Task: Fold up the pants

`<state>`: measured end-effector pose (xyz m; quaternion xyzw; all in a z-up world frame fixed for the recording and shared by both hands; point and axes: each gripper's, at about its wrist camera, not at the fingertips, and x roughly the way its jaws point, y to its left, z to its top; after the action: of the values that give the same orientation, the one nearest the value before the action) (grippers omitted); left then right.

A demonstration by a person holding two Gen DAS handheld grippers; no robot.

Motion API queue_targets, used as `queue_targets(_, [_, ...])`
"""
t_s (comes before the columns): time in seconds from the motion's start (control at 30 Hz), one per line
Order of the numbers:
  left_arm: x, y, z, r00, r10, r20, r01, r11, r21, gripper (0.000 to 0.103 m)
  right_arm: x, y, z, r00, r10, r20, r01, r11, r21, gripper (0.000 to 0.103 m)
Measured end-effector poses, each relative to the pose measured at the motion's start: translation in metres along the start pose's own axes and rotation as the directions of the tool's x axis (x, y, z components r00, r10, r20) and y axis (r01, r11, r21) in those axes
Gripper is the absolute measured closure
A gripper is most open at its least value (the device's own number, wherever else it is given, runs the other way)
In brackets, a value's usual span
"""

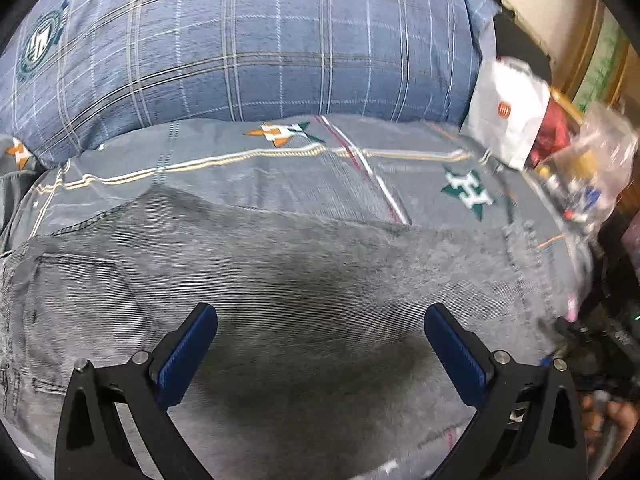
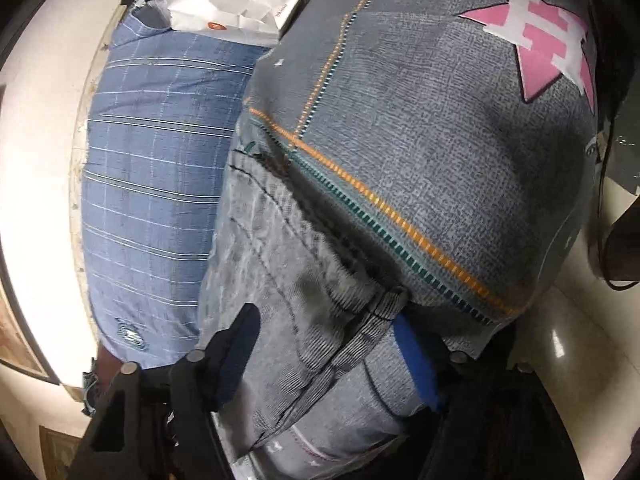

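Grey denim pants (image 1: pixel 280 280) lie flat on bed w/ grey star-print sheet (image 1: pixel 360 152), just below blue plaid pillow (image 1: pixel 240 40). Left tool (image 1: pixel 320 344): jaws wide apart, holding nothing, above pants fabric. Right tool (image 2: pixel 328 356): blue pads have bunched pants edge between them; grip firmness unclear. White paper bag (image 2: pixel 236 12) near pillow.

Pants (image 1: pixel 280 288): lower part cut off by left wrist frame edge, R side motion-blurred. Clear bag (image 1: pixel 592 168) blurred, contents unreadable. Right gripper (image 2: pixel 328 344): bunched denim hides gap btwn fingers; right pad (image 2: pixel 416 364) partly covered. Pillow (image 2: pixel 152 184) emblem too small to read.
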<state>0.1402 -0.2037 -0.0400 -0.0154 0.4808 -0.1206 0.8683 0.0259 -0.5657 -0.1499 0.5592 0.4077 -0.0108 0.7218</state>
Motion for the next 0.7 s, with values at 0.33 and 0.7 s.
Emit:
queue_targets(0.33, [0.003, -0.031, -0.001, 0.983, 0.171, 0.072, -0.182, 0.964, 0.195, 0.000, 0.007, 0.017, 0.004, 0.990, -0.140, 0.011, 0.140, 0.988, -0.061, 0.056])
queue_targets(0.7, [0.044, -0.039, -0.015, 0.968, 0.252, -0.021, -0.232, 0.919, 0.318, 0.000, 0.010, 0.095, -0.002, 0.959, -0.263, 0.107, 0.282, 0.917, -0.283, 0.078])
